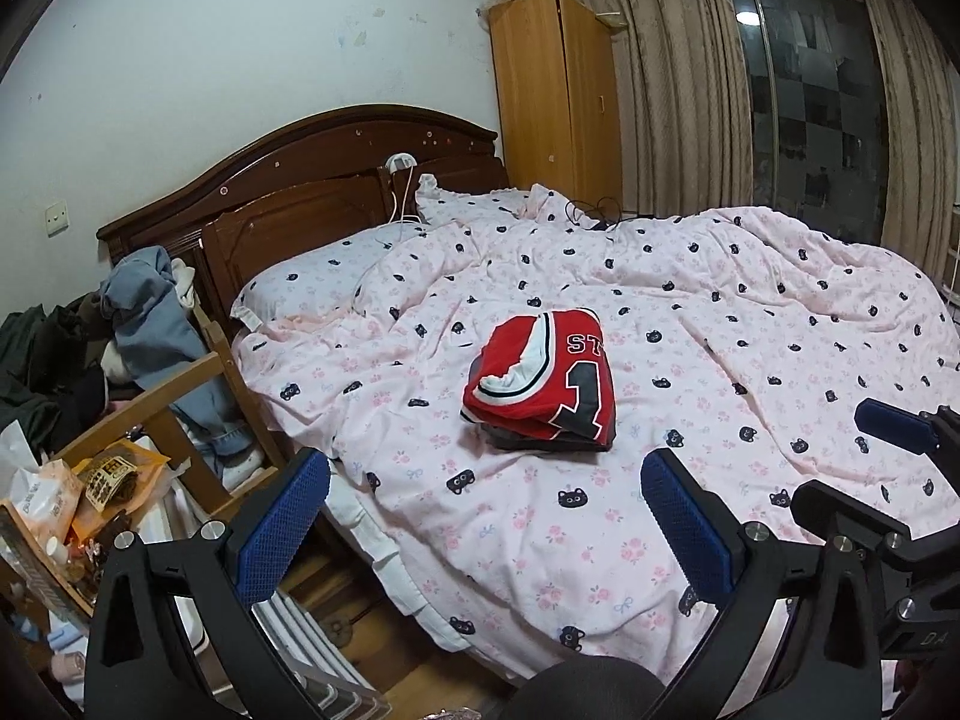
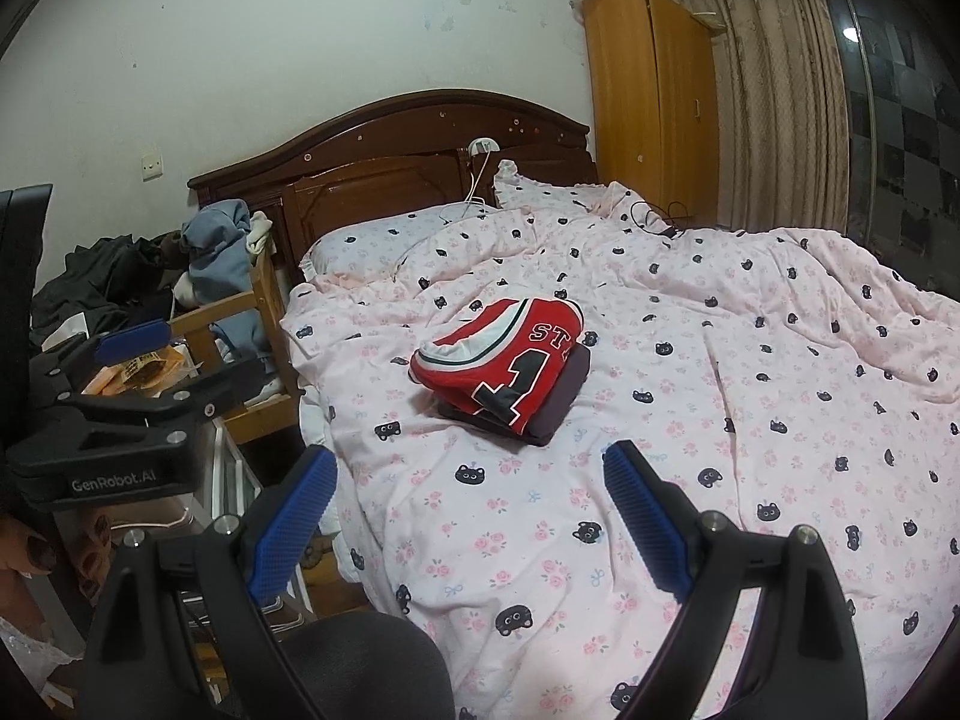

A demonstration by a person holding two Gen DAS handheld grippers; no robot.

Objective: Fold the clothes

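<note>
A folded red jersey with white trim and a black number lies on a folded dark garment in the middle of the bed; the jersey shows the same way in the right wrist view, on the dark garment. My left gripper hovers open over the near edge of the bed, short of the stack, with nothing between its blue pads. My right gripper is also open and empty, just in front of the stack. The right gripper's fingers appear at the right of the left wrist view.
A pink quilt with cat faces covers the bed. A wooden chair heaped with clothes and a cluttered stand sit left of the bed. Behind are a dark headboard, wardrobe and curtains. A dark rounded chair back is at the bottom.
</note>
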